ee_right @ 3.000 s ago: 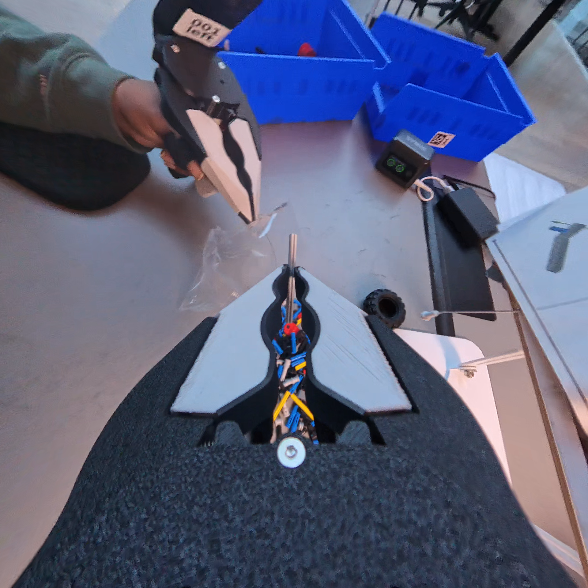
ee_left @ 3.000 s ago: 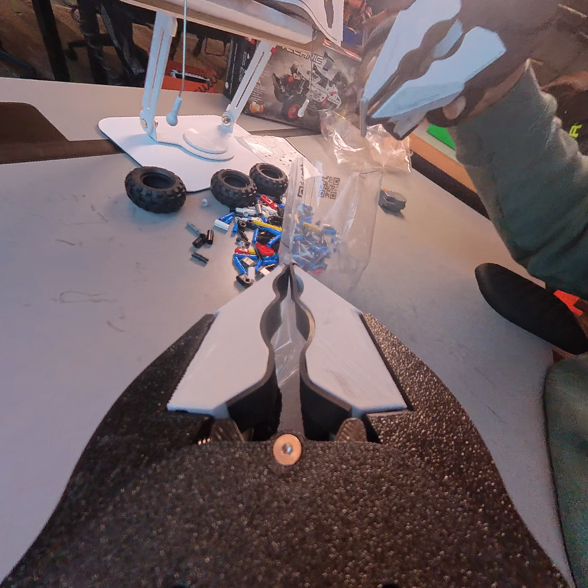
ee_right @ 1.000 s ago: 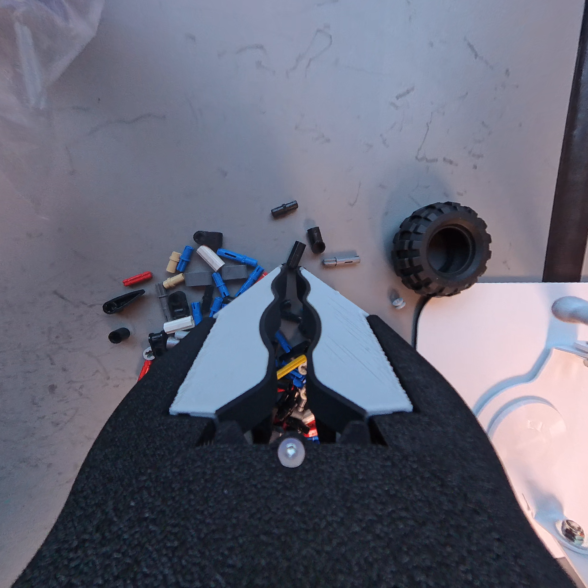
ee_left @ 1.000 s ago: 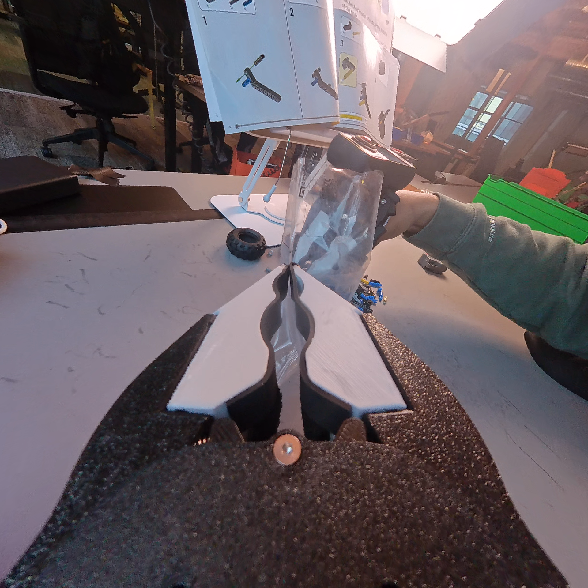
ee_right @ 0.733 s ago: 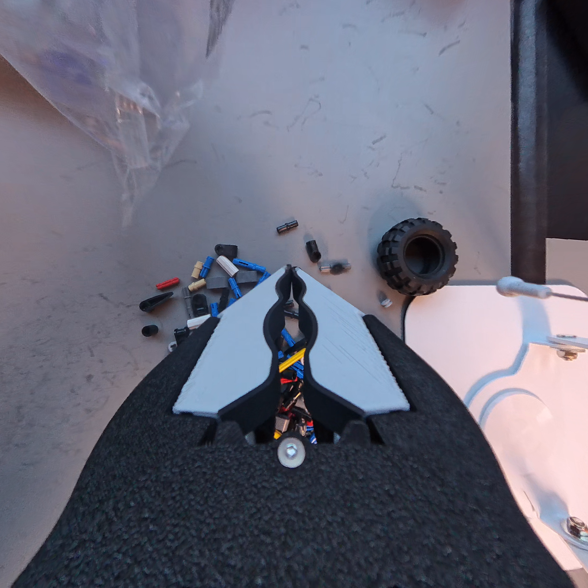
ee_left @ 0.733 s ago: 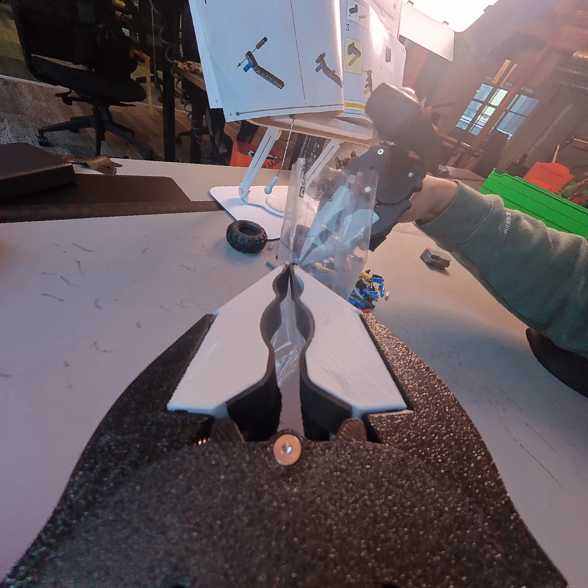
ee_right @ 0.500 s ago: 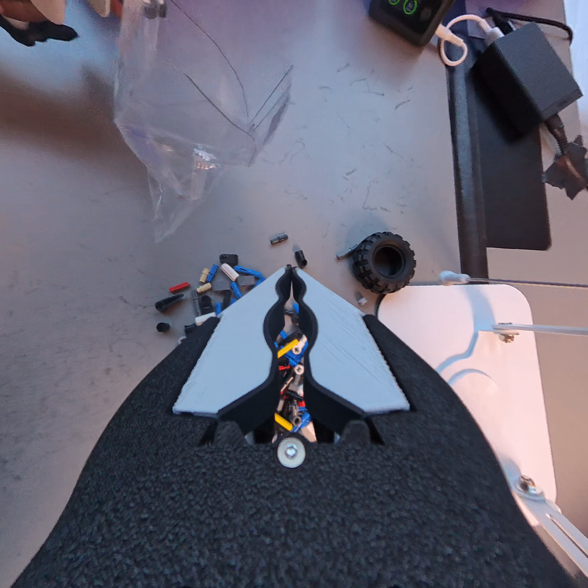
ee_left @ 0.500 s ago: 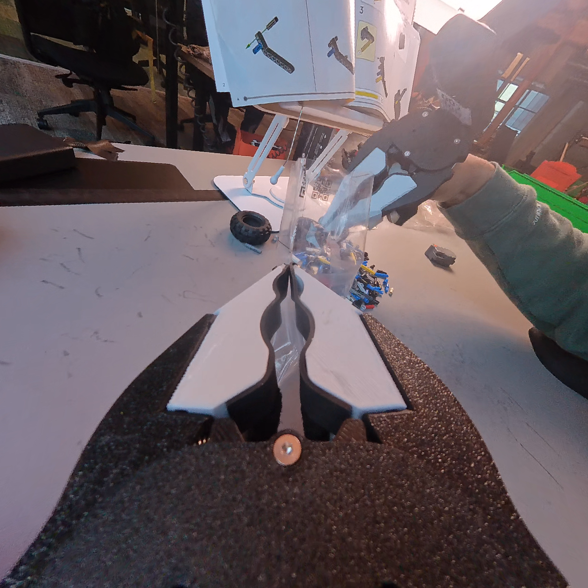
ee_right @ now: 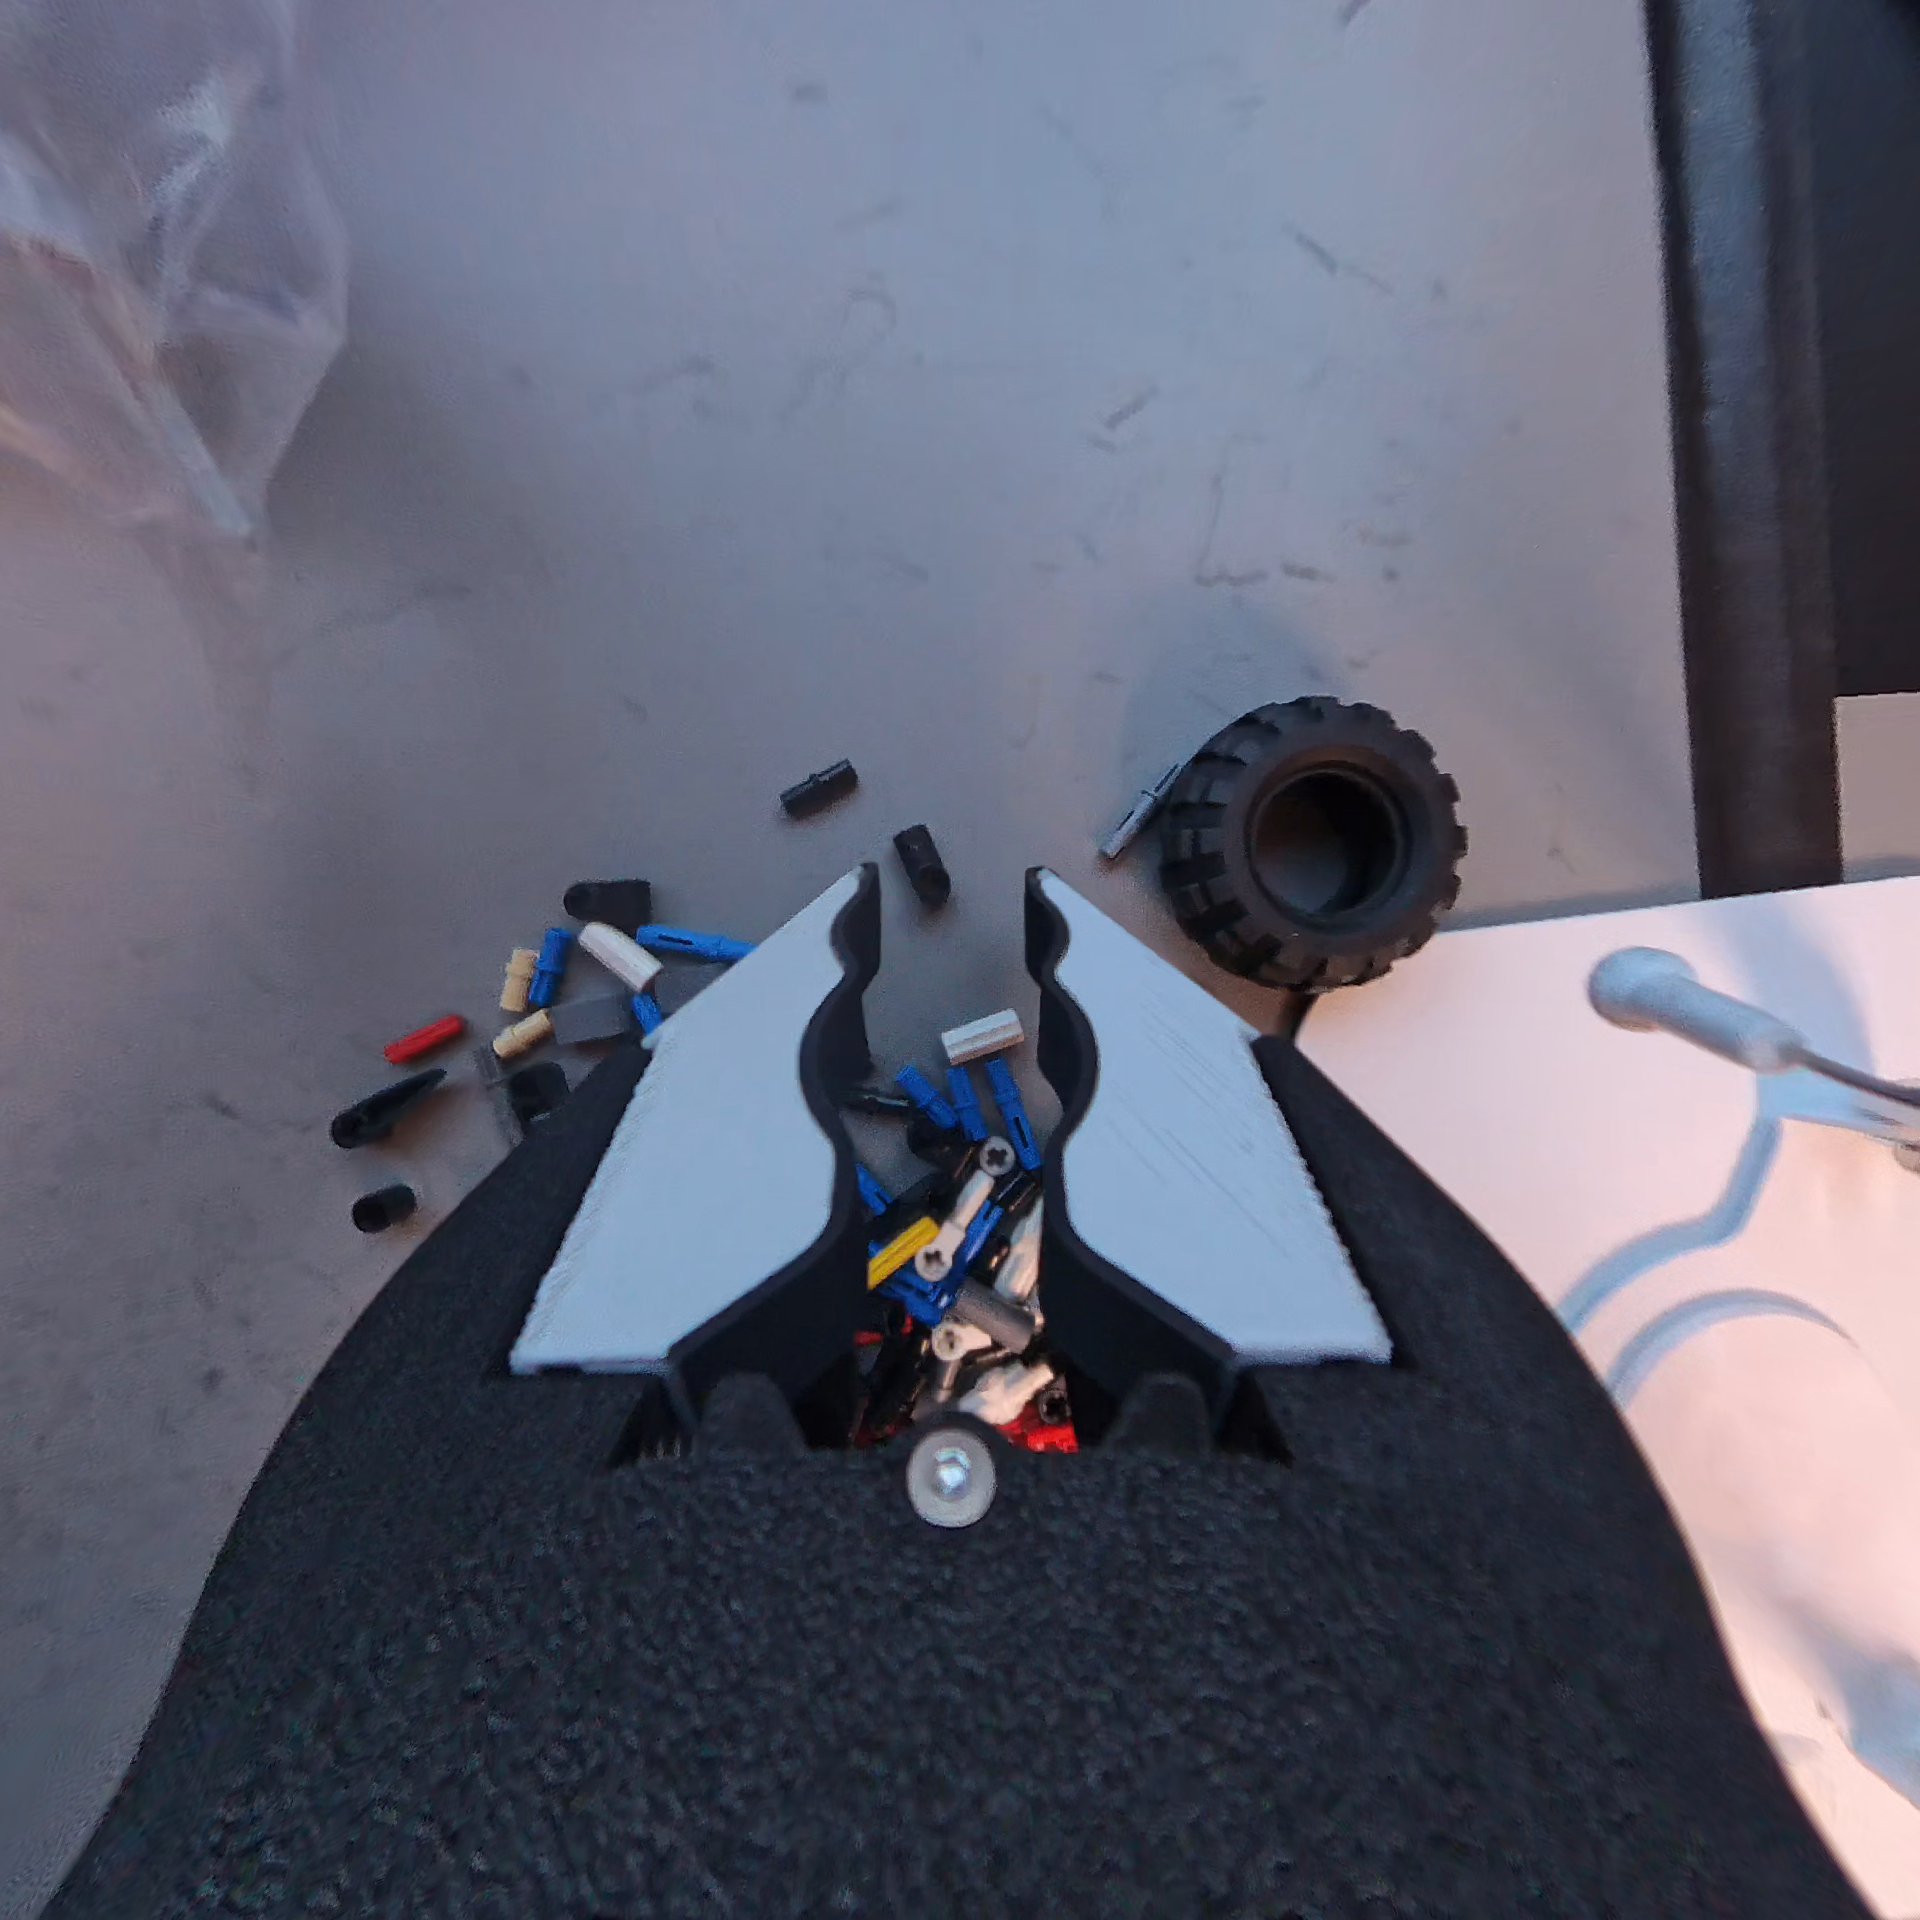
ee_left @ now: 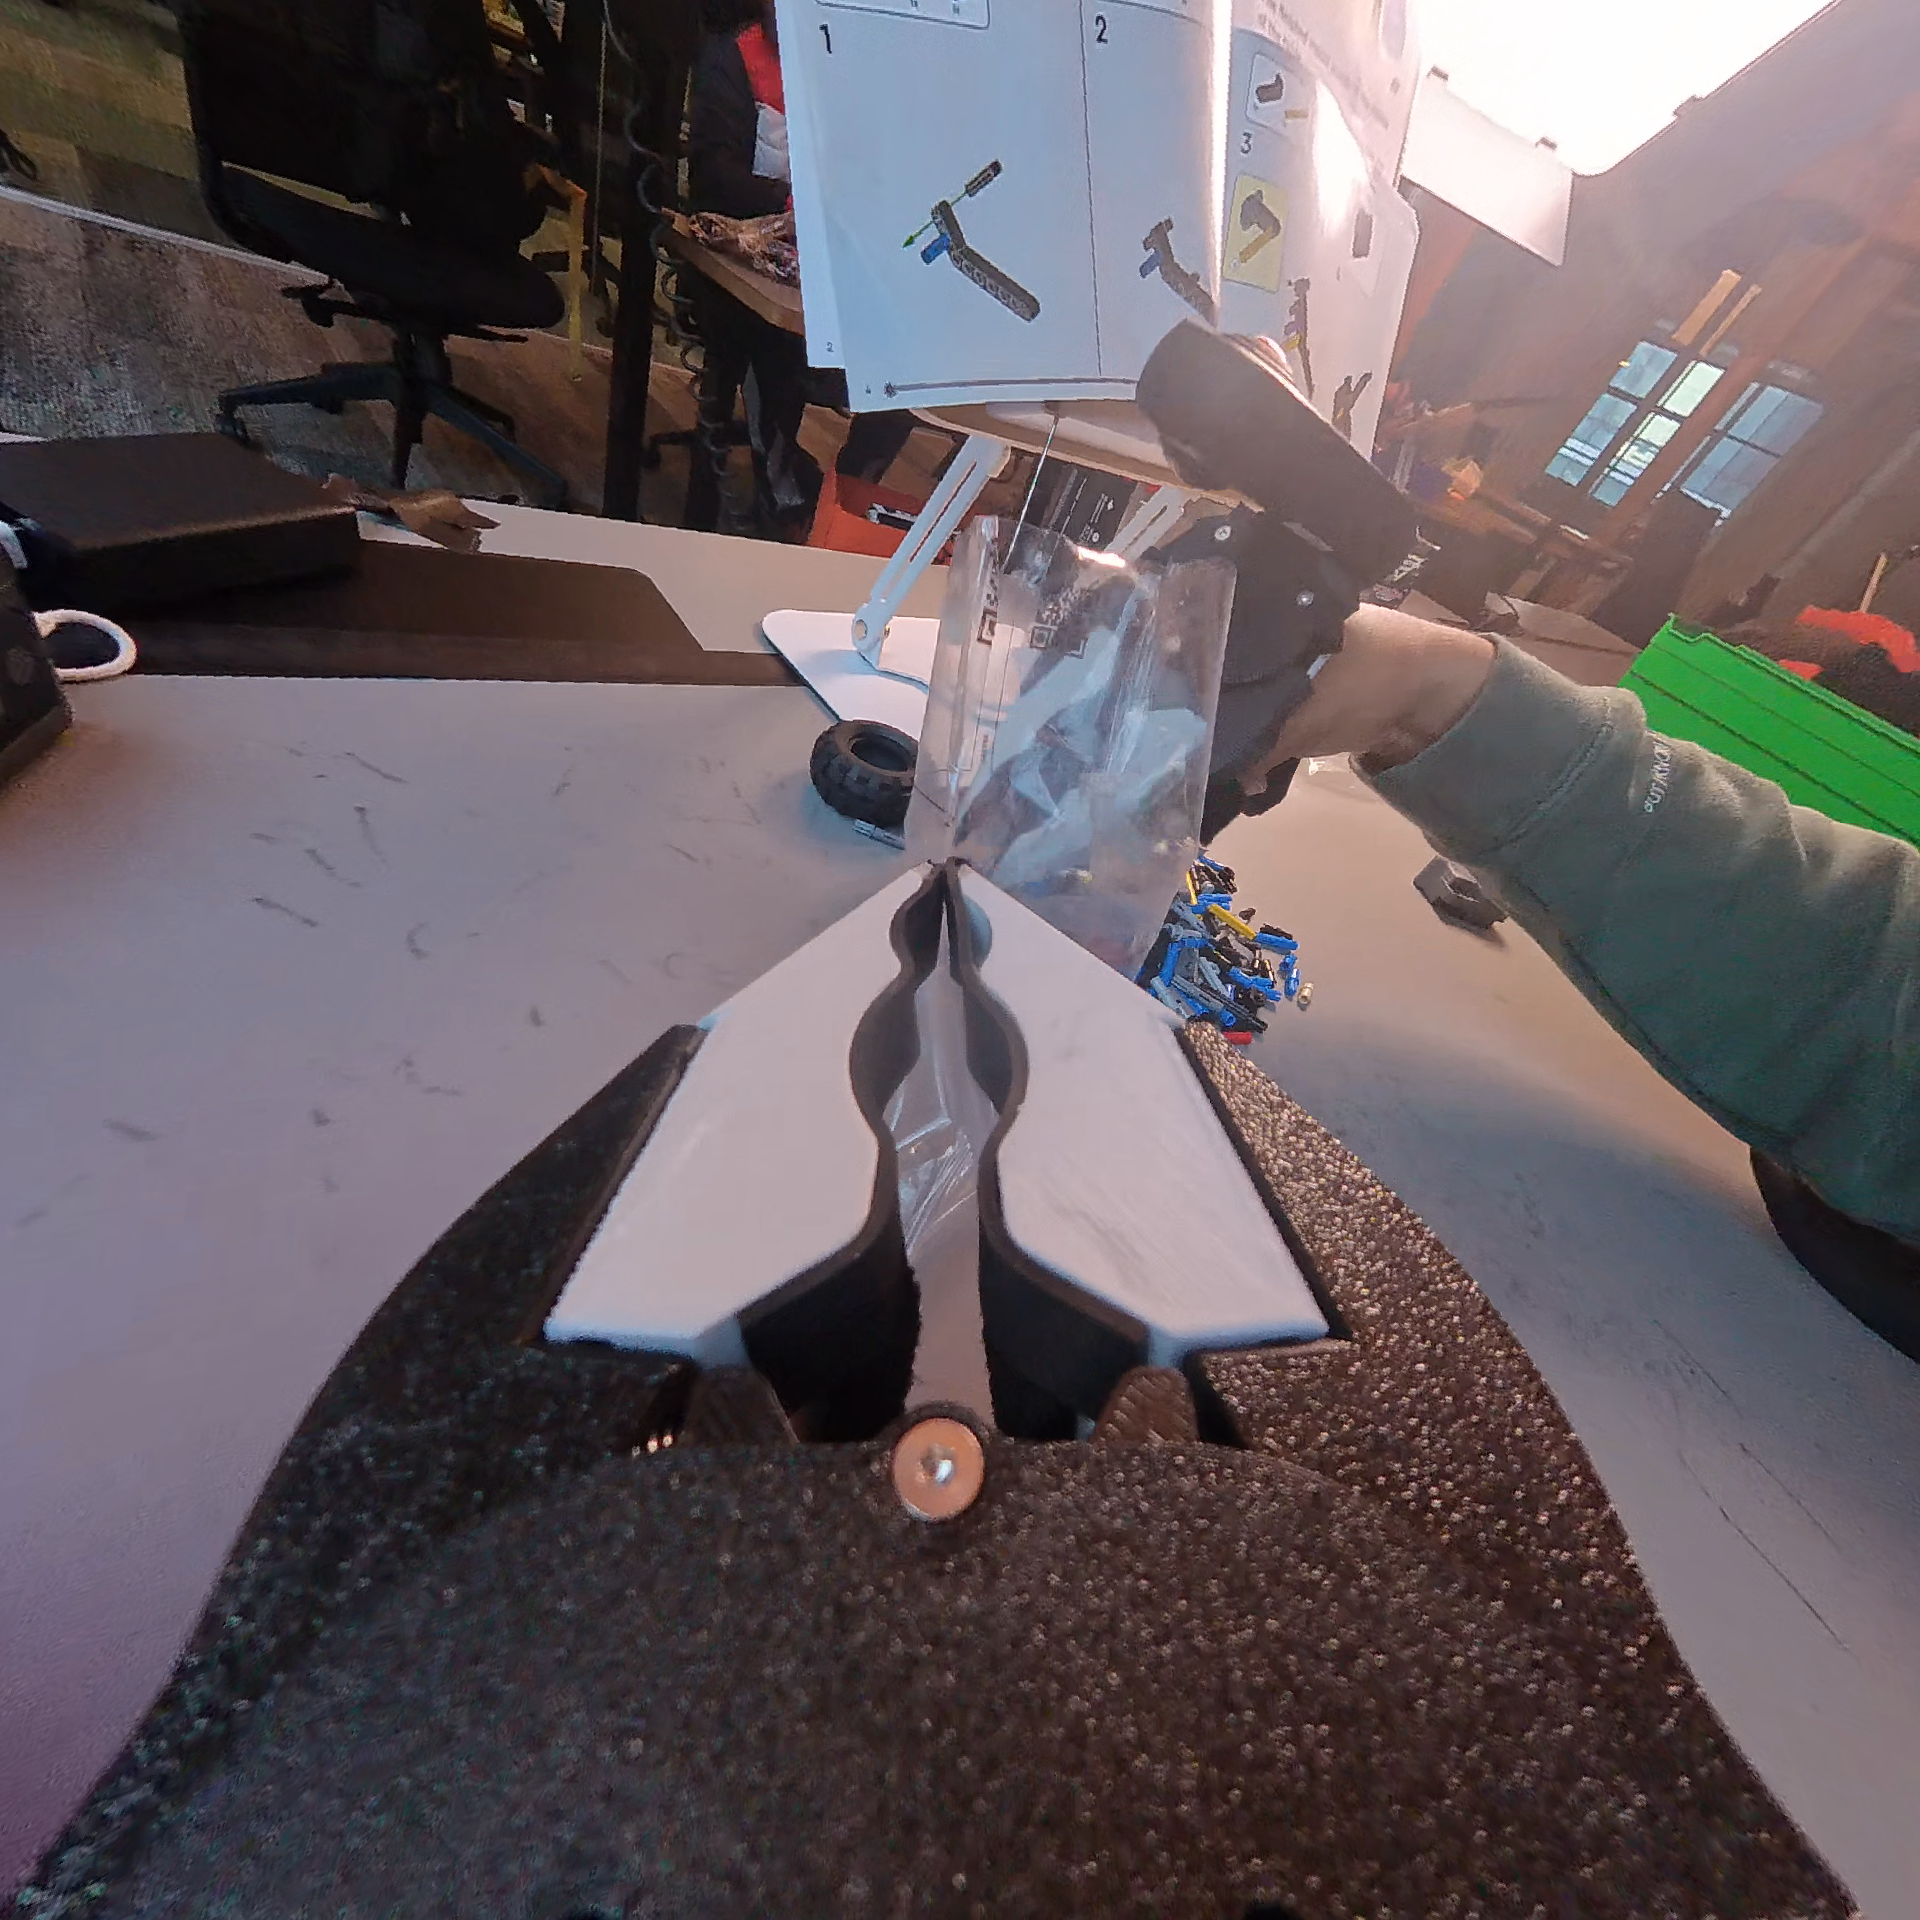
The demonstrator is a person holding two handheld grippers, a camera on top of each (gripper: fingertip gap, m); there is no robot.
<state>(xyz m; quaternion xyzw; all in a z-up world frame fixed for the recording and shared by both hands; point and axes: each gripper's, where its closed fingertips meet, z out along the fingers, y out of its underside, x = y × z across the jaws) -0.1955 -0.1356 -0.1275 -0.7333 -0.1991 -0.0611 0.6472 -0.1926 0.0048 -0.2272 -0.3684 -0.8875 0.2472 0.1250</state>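
The left tongs (ee_left: 948, 875) pinched a clear plastic bag (ee_left: 1070, 748) upright; the right tongs (ee_right: 951, 883) hovered, parted and empty, directly over the scattered building-toy pieces (ee_right: 961, 1195) on the surface (ee_right: 727, 416).

1 clear plastic bag (ee_left: 1070, 727) is in sight, and 1 black tyre (ee_right: 1314, 844) lies on the tabletop (ee_right: 935, 364), with 1 grey pin (ee_right: 1140, 810) just beside it. 1 heap of small building parts (ee_right: 956, 1226) spreads there, too many and too hidden to count; off its edge I count 1 red pin (ee_right: 424, 1038), 2 tan pieces (ee_right: 516, 979), 1 white tube (ee_right: 619, 956). 1 open instruction booklet (ee_left: 997, 197), 1 white stand (ee_left: 894, 634), 1 green bin (ee_left: 1787, 727).
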